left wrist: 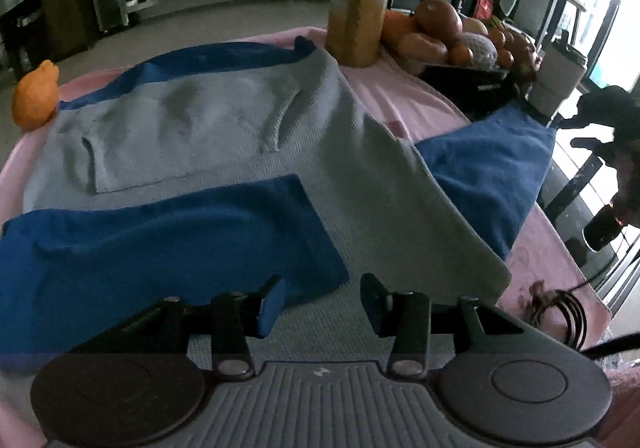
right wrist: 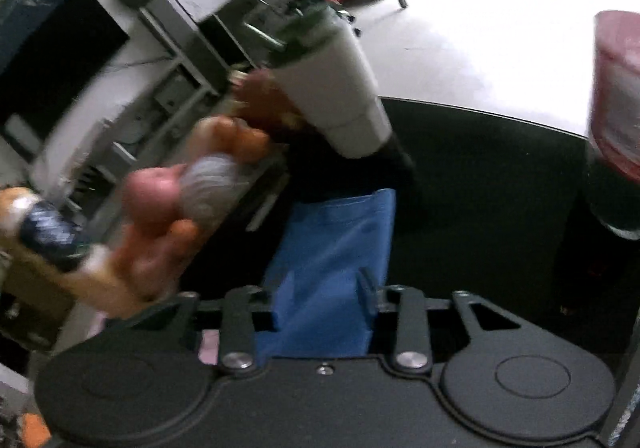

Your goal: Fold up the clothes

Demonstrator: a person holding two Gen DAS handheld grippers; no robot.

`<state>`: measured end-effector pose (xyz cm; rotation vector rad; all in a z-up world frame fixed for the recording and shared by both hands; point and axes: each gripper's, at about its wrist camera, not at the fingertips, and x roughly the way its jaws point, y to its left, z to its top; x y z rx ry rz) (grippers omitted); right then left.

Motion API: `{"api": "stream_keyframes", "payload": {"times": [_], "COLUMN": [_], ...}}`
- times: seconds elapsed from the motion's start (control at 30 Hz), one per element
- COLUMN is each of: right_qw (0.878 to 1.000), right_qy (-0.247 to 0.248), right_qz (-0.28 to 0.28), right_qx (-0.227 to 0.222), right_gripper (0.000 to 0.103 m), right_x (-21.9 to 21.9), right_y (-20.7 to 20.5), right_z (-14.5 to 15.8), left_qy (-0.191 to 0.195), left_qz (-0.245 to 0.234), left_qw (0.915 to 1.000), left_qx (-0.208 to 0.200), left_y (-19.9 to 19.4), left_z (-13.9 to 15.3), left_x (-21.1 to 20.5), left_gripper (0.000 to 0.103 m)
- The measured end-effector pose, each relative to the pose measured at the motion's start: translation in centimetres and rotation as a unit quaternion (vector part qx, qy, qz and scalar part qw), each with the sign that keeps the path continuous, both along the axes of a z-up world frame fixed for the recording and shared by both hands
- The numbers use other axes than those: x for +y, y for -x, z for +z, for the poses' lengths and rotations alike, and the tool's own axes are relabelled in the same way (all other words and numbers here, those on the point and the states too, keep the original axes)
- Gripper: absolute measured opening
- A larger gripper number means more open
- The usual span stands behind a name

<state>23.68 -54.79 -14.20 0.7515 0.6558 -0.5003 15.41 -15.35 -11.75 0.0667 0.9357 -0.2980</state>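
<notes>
The left gripper (left wrist: pixel 322 302) is hovering spread over the grey-and-blue knitted sweater (left wrist: pixel 224 135), while the right gripper (right wrist: pixel 324 298) is pinching its blue sleeve (right wrist: pixel 340 240) (beside the blurred fruit tray (right wrist: pixel 192 187)).

Left tool (left wrist: pixel 322 304) jaws apart, right tool (right wrist: pixel 322 302) jaws partly closed

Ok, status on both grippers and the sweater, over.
Left gripper open over the grey-and-blue sweater, near sleeve folded across. Right gripper has the other blue sleeve between its fingers, grip unclear. Fruit pile close by.
</notes>
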Motion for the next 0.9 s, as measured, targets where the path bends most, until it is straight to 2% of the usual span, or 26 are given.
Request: {"api": "stream_keyframes", "payload": {"times": [0.13,0.3,0.47,0.6,0.73,0.83,0.9], "right_qw": [0.998,0.988,0.978,0.975,0.969,0.966,0.968], "right_qy": [0.052,0.119,0.152,0.163,0.186,0.204,0.211], "right_qz": [0.005,0.041,0.052,0.056,0.075,0.074,0.06], "right_qx": [0.043,0.088,0.132,0.141,0.141,0.143,0.121], "right_gripper": [0.028,0.028,0.027,0.025,0.003,0.003,0.003], "right_x": [-0.9,-0.4,0.1,0.4,1.4,2.2,2.7], "right_y": [-2.2,-4.7,-6.1,-6.1,-6.4,-6.5,-5.9], "right_z": [-1.3,-2.2,-3.1,-3.2,-3.3,-3.0,-1.5], "left_qy": [-0.001,-0.005,-0.007,-0.009,-0.01,-0.01,-0.006], "left_qz": [-0.015,-0.025,-0.021,-0.017,-0.014,-0.008,-0.005], "left_qw": [0.9999,0.9997,0.9998,0.9998,0.9998,0.9999,1.0], "left_qx": [-0.001,0.0,0.003,0.006,0.006,0.001,-0.006], "left_y": [0.0,-0.3,-0.3,-0.4,-0.1,0.1,0.3], "left_z": [-0.5,-1.2,-1.4,-1.6,-1.5,-1.1,-0.6], "left_x": [-0.8,-1.5,-1.5,-1.4,-1.0,-0.6,0.0], "left_gripper": [0.046,0.046,0.046,0.046,0.046,0.046,0.046]}}
